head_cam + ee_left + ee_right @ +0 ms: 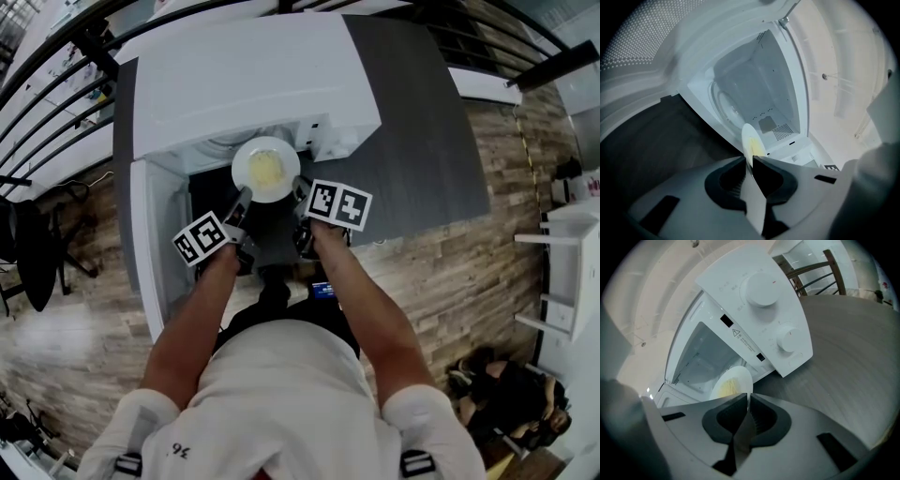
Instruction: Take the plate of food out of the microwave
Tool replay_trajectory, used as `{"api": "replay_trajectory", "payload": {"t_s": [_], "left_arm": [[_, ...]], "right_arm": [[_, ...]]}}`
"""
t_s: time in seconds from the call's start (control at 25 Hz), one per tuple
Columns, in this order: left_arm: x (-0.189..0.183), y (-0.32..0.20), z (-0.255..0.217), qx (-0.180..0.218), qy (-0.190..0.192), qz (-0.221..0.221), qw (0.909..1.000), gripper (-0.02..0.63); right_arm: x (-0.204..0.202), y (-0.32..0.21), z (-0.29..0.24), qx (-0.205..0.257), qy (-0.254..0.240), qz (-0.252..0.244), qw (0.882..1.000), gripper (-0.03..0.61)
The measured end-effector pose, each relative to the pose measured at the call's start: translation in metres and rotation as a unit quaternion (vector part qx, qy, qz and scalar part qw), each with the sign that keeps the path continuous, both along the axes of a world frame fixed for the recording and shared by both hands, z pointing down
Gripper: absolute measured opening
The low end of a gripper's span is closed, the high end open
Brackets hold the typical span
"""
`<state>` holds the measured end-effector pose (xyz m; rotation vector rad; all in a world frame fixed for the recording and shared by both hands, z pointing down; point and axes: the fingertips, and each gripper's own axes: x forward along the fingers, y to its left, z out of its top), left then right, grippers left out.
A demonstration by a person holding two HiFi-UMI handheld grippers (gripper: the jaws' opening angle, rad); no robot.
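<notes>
White plate (283, 150) with yellow food (265, 170) heaped mid-dish, upper centre of the head view, right at the mouth of the microwave (244, 75). Door (150, 244) swung open at left. Grey bench (422, 141) runs off to the right.

Grip: left gripper (245, 195) on the plate's lower-left rim, right gripper (301, 187) on the lower-right. Each gripper view shows the fingers (729, 180) clenched on the thin rim edge, which runs straight into the slit between them.

Step, as I judge it: withdrawal under way, plate at the threshold and not yet set down anywhere.

Next move calls for both hands drawing toward the bottom of the frame together, plate kept level so the food doesn't slide, and the left side kept clear of the open door. Then a landing spot on the bench.

Containers: plate holds one pale yellow mound, well inside the rim. Cavity (759, 89) looks bare apart from its round turntable (724, 101).
</notes>
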<state>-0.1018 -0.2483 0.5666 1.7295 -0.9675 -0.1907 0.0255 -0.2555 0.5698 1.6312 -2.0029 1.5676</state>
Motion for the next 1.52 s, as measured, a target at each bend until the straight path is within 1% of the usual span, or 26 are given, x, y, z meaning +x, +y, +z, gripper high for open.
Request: {"api": "replay_trajectory", "payload": {"t_s": [0.24,0.52,0.6,0.64,0.68,0.8,1.0,1.12,1.2,1.32,1.4,1.44,1.52], "left_arm": [[0.009,0.02,-0.015,0.009,0.012,0.002,0.9999,0.048],[0.025,0.051,-0.026,0.007,0.026,0.014,0.9995,0.048],[0.028,0.058,-0.029,0.006,0.023,0.02,0.9995,0.048],[0.029,0.062,-0.029,0.005,0.014,0.023,0.9996,0.048],[0.031,0.065,-0.029,0.004,0.005,0.028,0.9996,0.048],[0.045,0.074,-0.029,0.002,0.011,0.041,0.9991,0.048],[0.071,0.091,-0.027,-0.008,-0.006,0.074,0.9972,0.048],[0.094,0.096,-0.03,-0.005,0.016,0.099,0.995,0.048],[0.106,0.099,-0.031,-0.004,0.015,0.112,0.9936,0.048],[0.119,0.103,-0.029,-0.008,-0.004,0.129,0.9916,0.048],[0.133,0.104,-0.031,-0.005,0.009,0.143,0.9897,0.048],[0.139,0.104,-0.029,-0.005,0.008,0.148,0.9889,0.048],[0.147,0.103,-0.023,-0.011,-0.01,0.158,0.9874,0.048]], "right_arm": [[0.008,0.019,-0.013,0.011,-0.009,-0.012,1.0,0.021],[0.022,0.048,-0.028,0.018,-0.016,-0.022,0.999,0.021],[0.027,0.057,-0.032,0.021,-0.018,-0.022,0.999,0.021],[0.03,0.062,-0.034,0.022,-0.019,-0.02,0.999,0.021],[0.033,0.066,-0.035,0.022,-0.019,-0.018,0.999,0.021],[0.046,0.078,-0.036,0.023,-0.019,-0.008,1.0,0.021],[0.076,0.103,-0.036,0.018,-0.02,0.019,0.999,0.021],[0.094,0.114,-0.036,0.017,-0.021,0.039,0.999,0.021],[0.106,0.121,-0.038,0.018,-0.021,0.05,0.998,0.021],[0.122,0.13,-0.04,0.018,-0.023,0.064,0.998,0.021],[0.133,0.134,-0.038,0.017,-0.023,0.074,0.997,0.021],[0.138,0.136,-0.037,0.016,-0.023,0.079,0.996,0.021],[0.149,0.138,-0.034,0.014,-0.023,0.091,0.995,0.021]]}}
